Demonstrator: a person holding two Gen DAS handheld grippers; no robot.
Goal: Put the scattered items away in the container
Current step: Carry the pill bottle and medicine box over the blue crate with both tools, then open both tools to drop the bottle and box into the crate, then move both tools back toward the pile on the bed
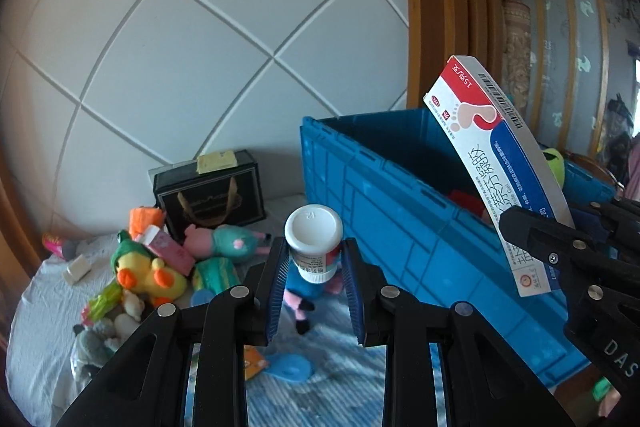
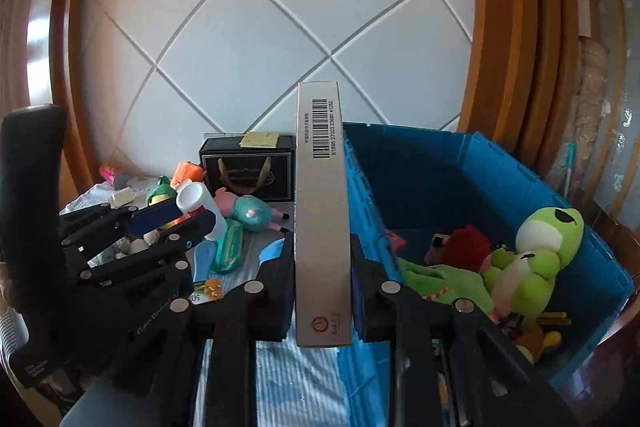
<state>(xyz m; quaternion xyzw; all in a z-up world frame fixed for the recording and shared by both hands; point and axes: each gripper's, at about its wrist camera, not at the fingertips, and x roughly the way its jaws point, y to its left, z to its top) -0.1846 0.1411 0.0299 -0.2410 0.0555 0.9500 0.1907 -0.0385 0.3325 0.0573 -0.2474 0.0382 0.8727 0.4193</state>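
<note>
My left gripper is shut on a small white-capped bottle, held above the bed just left of the blue crate. My right gripper is shut on a long white, red and blue medicine carton, upright at the crate's near left rim. The same carton leans over the crate at the right of the left wrist view, with the right gripper's black fingers clamped on it. The left gripper and its bottle show at the left of the right wrist view.
Inside the crate lie a green frog plush and a red toy. On the bed sit a black gift bag, a pig plush, a yellow duck plush, a blue spoon-like piece and several small items. A tiled headboard rises behind.
</note>
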